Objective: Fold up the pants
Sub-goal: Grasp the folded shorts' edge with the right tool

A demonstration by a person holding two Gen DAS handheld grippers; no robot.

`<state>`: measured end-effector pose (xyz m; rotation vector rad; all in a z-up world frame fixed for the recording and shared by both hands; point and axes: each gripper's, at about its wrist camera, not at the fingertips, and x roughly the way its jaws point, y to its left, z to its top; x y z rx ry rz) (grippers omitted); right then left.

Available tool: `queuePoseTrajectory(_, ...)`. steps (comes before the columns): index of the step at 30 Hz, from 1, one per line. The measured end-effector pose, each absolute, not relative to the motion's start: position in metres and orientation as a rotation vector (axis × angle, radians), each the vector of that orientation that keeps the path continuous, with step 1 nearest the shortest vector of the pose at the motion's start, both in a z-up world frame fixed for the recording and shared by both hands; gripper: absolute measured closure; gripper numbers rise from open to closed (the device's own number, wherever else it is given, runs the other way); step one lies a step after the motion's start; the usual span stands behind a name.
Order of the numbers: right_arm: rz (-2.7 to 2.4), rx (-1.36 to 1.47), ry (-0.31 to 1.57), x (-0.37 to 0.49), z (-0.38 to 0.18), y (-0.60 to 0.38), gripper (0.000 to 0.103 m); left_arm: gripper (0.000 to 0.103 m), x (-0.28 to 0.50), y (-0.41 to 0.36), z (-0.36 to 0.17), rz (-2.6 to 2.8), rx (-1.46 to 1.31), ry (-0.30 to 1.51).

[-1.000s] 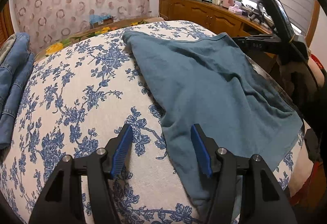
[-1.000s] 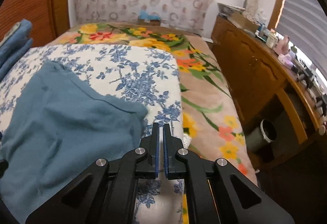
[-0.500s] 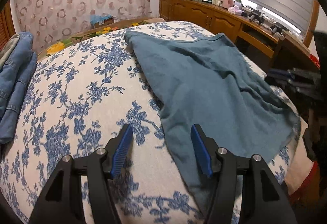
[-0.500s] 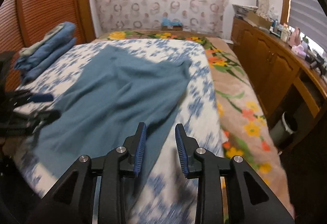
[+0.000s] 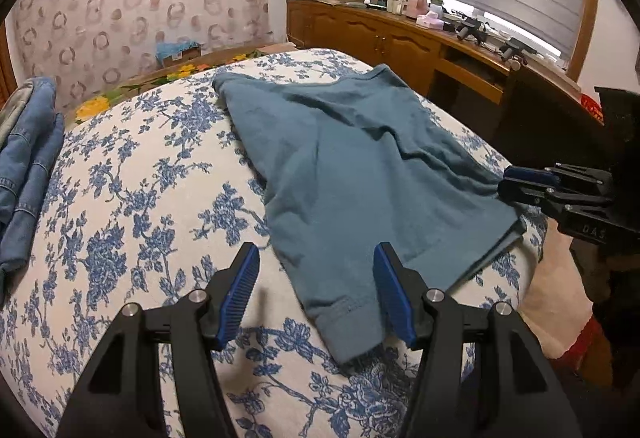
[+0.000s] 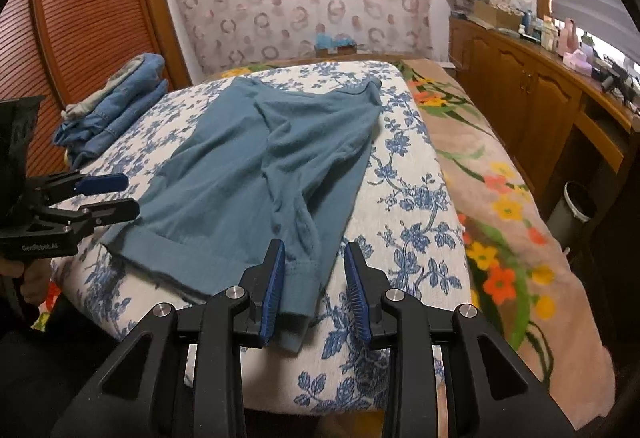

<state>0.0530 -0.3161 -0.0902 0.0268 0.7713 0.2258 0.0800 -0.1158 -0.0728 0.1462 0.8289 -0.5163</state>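
At the far left of the right wrist view, the left gripper (image 6: 106,196) pokes in from the frame edge with its two fingers apart and nothing between them, level with the left hem corner of the teal pants (image 6: 256,174). The pants lie flat on the blue-flowered bedspread (image 6: 416,198), their long axis running from the hems at the lower centre of the frame up to the waistband near the upper centre, so the garment stretches straight away from both tools. To the right of that, at bottom centre, the right gripper (image 6: 314,280) is spread open around the right hem corner: the left finger sits over the cuff fabric and the right finger over bare bedspread, so the cloth edge falls between them. In the left wrist view the same pattern mirrors: at lower centre the open fingers frame the near leg's cuff (image 5: 352,322), which lies closer to the right-hand pad than the left, while the right gripper shows at the right edge, beside the other hem. Each tool is nearest its own cuff, so a lengthwise fold toward the waistband looks like the likely next move. A stack of folded denim (image 5: 24,166) rests at the left edge, well apart from the pants.
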Motion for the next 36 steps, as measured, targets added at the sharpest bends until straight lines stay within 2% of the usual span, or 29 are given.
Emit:
queuePoseTrajectory(17,0.245,0.010,0.790,0.045,-0.097,-0.311,0.073,0.045,0.060,-0.102,-0.084,-0.549,0.107,0.861)
queuePoseTrajectory(19,0.252,0.015,0.790,0.044,-0.097,-0.311,0.073,0.054,0.060,-0.098,-0.082,-0.561,0.074,0.857)
queuePoseTrajectory(24,0.249,0.015,0.793,0.041,-0.097,-0.313,0.073,0.064,0.059,-0.097,-0.081,-0.580,0.052,0.865)
queuePoseTrajectory(26,0.251,0.002,0.783,0.039,-0.095,-0.311,0.085,0.064,0.057,-0.099,-0.083,-0.586,0.059,0.870)
queuePoseTrajectory(29,0.255,-0.004,0.765,0.035,-0.090,-0.310,0.093,0.064,0.054,-0.103,-0.085,-0.607,0.070,0.890)
queuePoseTrajectory(34,0.269,-0.011,0.729,0.031,-0.081,-0.305,0.096,0.065,0.051,-0.105,-0.086,-0.618,0.076,0.895)
queuePoseTrajectory(36,0.272,-0.010,0.717,0.029,-0.077,-0.304,0.096,0.072,0.050,-0.105,-0.086,-0.621,0.077,0.893)
